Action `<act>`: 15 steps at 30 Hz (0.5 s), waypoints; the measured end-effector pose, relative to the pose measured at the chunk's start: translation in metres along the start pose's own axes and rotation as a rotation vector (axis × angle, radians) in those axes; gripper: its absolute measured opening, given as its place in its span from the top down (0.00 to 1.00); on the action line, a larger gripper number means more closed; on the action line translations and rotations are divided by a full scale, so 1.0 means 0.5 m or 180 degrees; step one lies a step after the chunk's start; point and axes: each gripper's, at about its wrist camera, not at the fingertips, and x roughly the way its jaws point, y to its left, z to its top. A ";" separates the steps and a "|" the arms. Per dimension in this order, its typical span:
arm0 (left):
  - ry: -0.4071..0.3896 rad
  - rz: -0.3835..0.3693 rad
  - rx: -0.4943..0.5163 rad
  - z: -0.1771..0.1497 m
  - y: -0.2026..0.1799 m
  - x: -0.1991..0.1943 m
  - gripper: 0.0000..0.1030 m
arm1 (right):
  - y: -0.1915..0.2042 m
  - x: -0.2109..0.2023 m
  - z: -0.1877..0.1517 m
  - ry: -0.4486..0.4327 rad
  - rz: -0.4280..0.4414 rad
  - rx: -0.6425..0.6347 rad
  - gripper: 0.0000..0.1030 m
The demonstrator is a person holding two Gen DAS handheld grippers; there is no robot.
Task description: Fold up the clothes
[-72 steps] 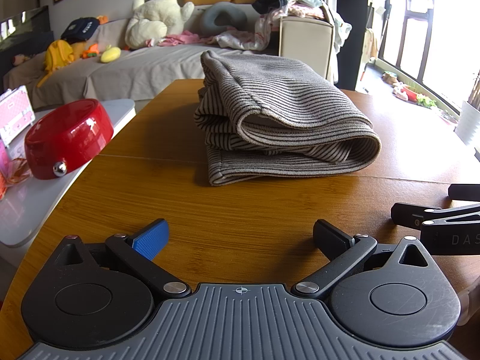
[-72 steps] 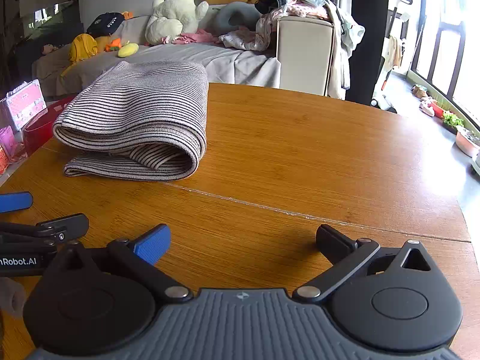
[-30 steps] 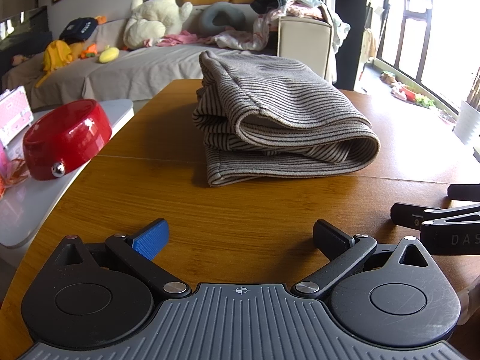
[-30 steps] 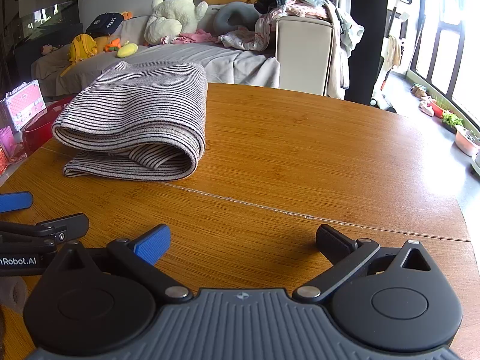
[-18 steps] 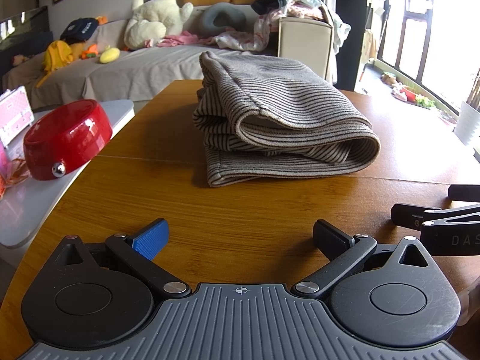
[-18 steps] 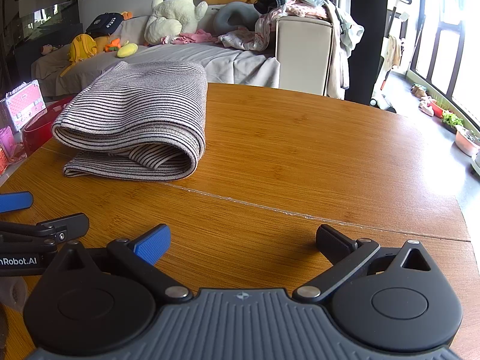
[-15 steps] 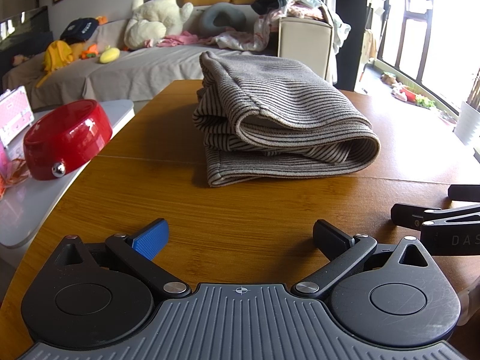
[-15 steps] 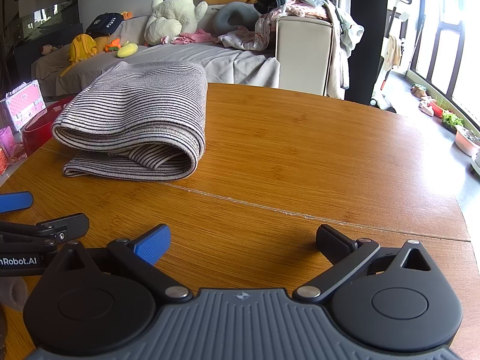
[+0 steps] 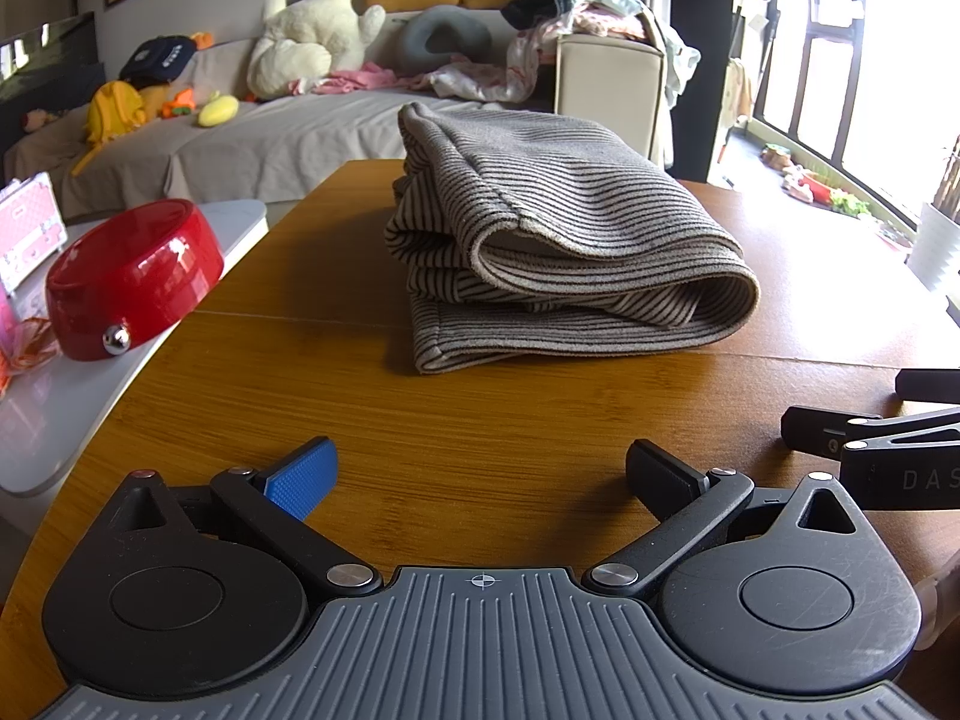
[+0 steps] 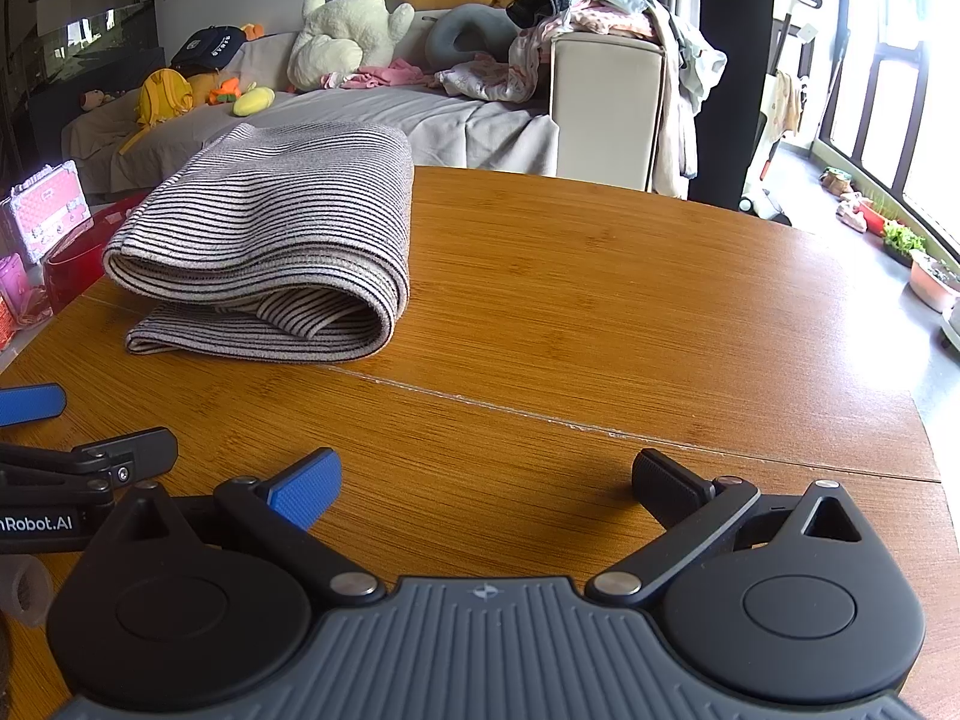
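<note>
A striped grey-and-black garment (image 9: pixel 558 252) lies folded in several layers on the wooden table (image 9: pixel 480 420); it also shows in the right wrist view (image 10: pixel 270 252), at the left. My left gripper (image 9: pixel 480 468) is open and empty, low over the table, short of the garment's near edge. My right gripper (image 10: pixel 483 480) is open and empty, to the right of the garment and nearer than it. Each gripper shows at the edge of the other's view: the right one (image 9: pixel 870 420), the left one (image 10: pixel 72 432).
A red bowl (image 9: pixel 126 276) sits on a white side table (image 9: pixel 54 414) to the left of the wooden table. A pink case (image 10: pixel 45 210) stands beside it. A couch with plush toys (image 9: pixel 312 42) and loose clothes lies behind. Windows are at the right.
</note>
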 end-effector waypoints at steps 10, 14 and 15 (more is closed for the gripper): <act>0.0000 0.0000 -0.0001 0.000 0.000 -0.001 0.00 | 0.000 0.000 0.000 -0.0001 -0.0001 0.0001 0.00; 0.0001 0.0000 -0.0001 -0.001 -0.001 -0.002 0.00 | 0.000 0.000 0.000 -0.0001 -0.0001 0.0001 0.00; 0.0001 0.0001 -0.0002 -0.001 -0.001 -0.002 0.00 | 0.000 0.000 0.000 -0.0001 -0.0001 0.0001 0.00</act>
